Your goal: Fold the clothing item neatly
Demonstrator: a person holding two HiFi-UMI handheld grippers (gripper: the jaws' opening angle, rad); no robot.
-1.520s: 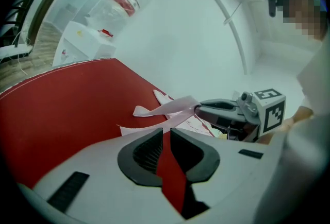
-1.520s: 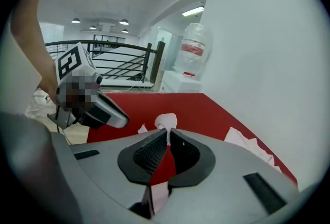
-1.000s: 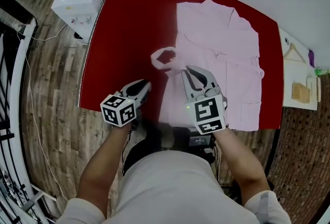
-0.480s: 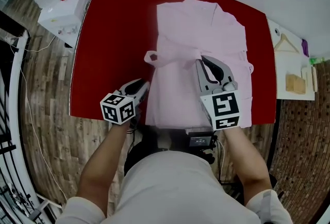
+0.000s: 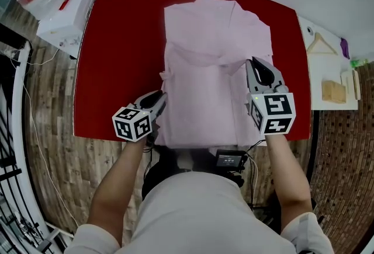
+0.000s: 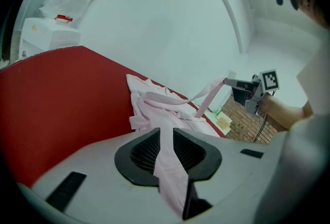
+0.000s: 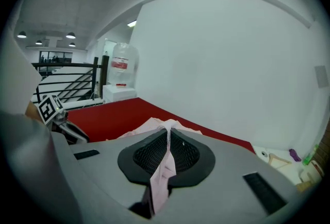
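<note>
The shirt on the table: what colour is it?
The shirt is plain pale pink, best seen in the head view.

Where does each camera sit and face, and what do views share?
Head view: on the head, looking down at red table, pink shirt; forearms, left gripper, right gripper show.
Left gripper view: on left gripper, jaws just opening, shirt between, facing table; right gripper shows.
Right gripper view: on right gripper, pinching shirt, facing wall; left gripper shows.
Shared: shirt, table.

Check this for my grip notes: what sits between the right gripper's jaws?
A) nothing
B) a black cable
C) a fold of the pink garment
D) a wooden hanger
C: the right gripper view shows the right gripper with its jaws closed on a fold of the pink garment.
</note>
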